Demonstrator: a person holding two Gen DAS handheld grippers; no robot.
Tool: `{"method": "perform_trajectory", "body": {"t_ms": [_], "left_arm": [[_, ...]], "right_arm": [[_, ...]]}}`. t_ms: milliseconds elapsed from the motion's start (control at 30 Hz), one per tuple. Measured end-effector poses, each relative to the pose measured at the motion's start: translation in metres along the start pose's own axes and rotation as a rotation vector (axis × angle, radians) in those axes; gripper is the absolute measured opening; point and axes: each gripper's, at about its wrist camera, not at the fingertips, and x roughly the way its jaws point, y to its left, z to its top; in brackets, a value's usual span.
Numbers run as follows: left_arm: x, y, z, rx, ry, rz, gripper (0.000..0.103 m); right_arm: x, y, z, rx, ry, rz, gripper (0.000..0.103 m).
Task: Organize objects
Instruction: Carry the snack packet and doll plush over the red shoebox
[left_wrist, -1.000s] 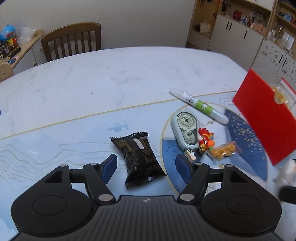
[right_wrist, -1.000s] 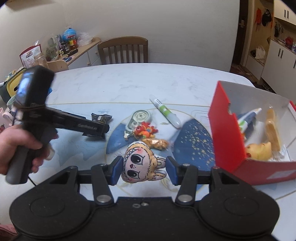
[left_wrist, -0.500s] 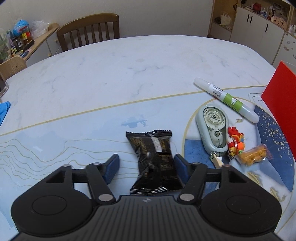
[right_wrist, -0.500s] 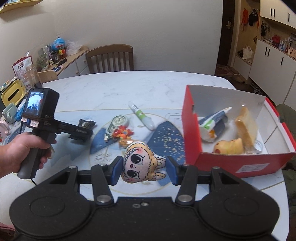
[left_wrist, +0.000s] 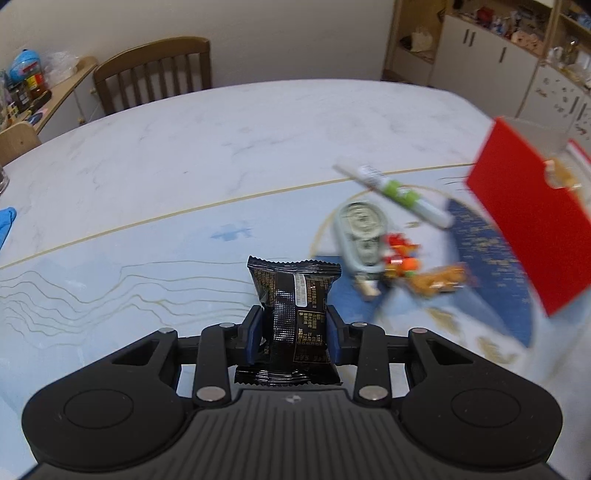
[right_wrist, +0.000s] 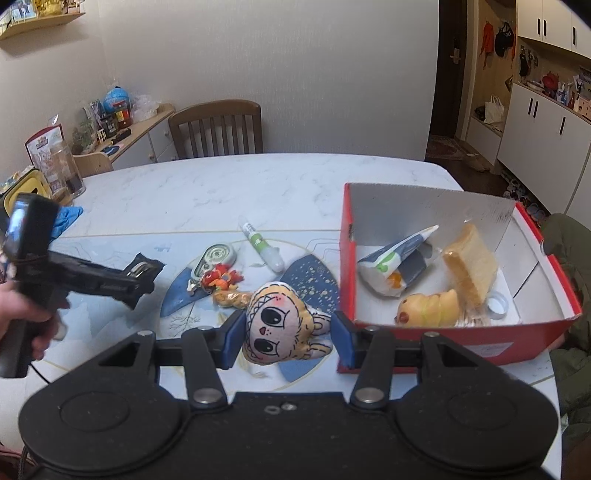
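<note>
Your left gripper has just been closing, and its blue pads now press both flanks of the black snack packet, which a second ago lay loose on the surface between wide-spread fingers. The packet's crimped top edge stands clear ahead of the pads, and in the right wrist view it looks lifted off the surface at the tip of that gripper, so you appear to have a real hold, not just a touch. Your right gripper is pinching the soft doll across its head, jaws partly spread around it as before, but it has carried the doll closer to the red box, whose near wall now sits just beside the right finger. Inside the box a tube, a slice of bread, a yellow toy and a small cap already lie together. That puts two of the loose things in hand at once. What remains on the surface is the marker, the tape dispenser, the small red and orange toy and the wrapped orange snack, all clustered just left of the box. The doll likely needs only a lift over the near wall and a release; the packet has farther to travel past that cluster, so keep it high enough not to sweep them.
</note>
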Motion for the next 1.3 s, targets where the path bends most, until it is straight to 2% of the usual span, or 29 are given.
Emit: {"method": "perform_trajectory", "body": {"t_ms": [233, 467, 733, 1000, 1167, 1300], "left_arm": [[-0.034, -0.048, 0.012, 0.032, -0.028, -0.088, 0.033], [-0.044, -0.114, 0.032, 0.117, -0.056, -0.174, 0.033], [-0.041, -0.181, 0.059, 0.194, -0.081, -0.229, 0.034], [-0.032, -0.249, 0.084, 0.285, -0.094, -0.289, 0.034], [-0.012, -0.285, 0.089, 0.339, -0.047, -0.309, 0.034], [0.006, -0.308, 0.088, 0.389, -0.006, -0.290, 0.034]], "right_arm": [[-0.003, -0.033, 0.006, 0.016, -0.025, 0.009, 0.049], [-0.006, -0.073, 0.010, 0.037, -0.057, -0.016, 0.049], [-0.003, -0.126, 0.016, 0.074, -0.072, -0.085, 0.049], [0.008, -0.171, 0.017, 0.105, -0.048, -0.148, 0.049], [0.018, -0.192, 0.014, 0.117, -0.030, -0.181, 0.049], [0.029, -0.205, 0.011, 0.126, 0.007, -0.184, 0.049]]}}
